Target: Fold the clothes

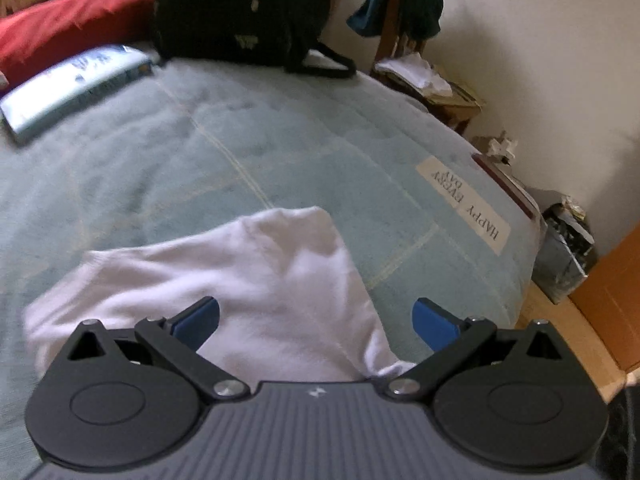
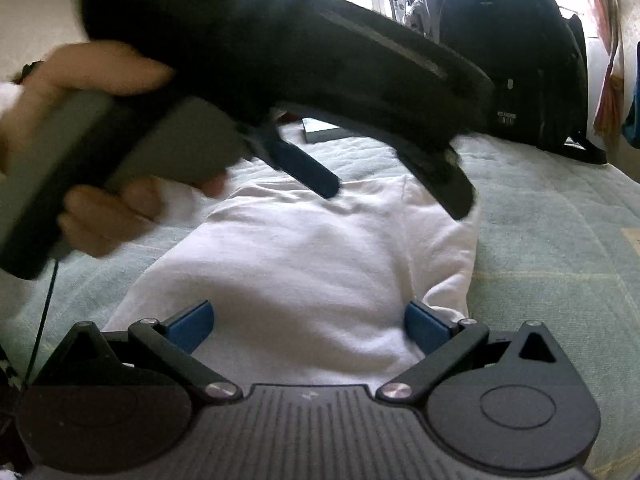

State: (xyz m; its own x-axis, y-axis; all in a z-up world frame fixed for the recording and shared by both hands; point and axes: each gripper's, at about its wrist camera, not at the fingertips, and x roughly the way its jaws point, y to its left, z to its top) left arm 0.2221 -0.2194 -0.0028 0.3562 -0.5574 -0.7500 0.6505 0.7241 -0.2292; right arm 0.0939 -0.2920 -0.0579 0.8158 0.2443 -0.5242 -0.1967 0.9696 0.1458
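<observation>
White cotton garment (image 1: 224, 292) lies partly folded on pale green quilted bedspread (image 1: 224, 148), near edge of bed, rumpled. Left gripper (image 1: 316, 322) hovers just above its near part, blue-padded jaws spread wide, nothing between them. Left wrist view alone shows: red cushion (image 1: 72, 28) far left, light blue flat box (image 1: 76, 88) beside it, cream label reading "HAPPY EVERY DAY" (image 1: 464, 204) on the spread to the right, wooden chair with dark teal cloth (image 1: 404, 4) by the far wall, cluttered floor at right. Black backpack (image 1: 244, 8) stands at far end of bed in both views. Right gripper (image 2: 308, 326) also released, jaws wide over the garment's near part. Right wrist view alone shows the left gripper from outside, blurred, a hand (image 2: 100, 136) wrapped round its grey handle at left, its fingers pointing down toward the garment's far edge; contact cannot be told. Bright window behind backpack, seen there only
</observation>
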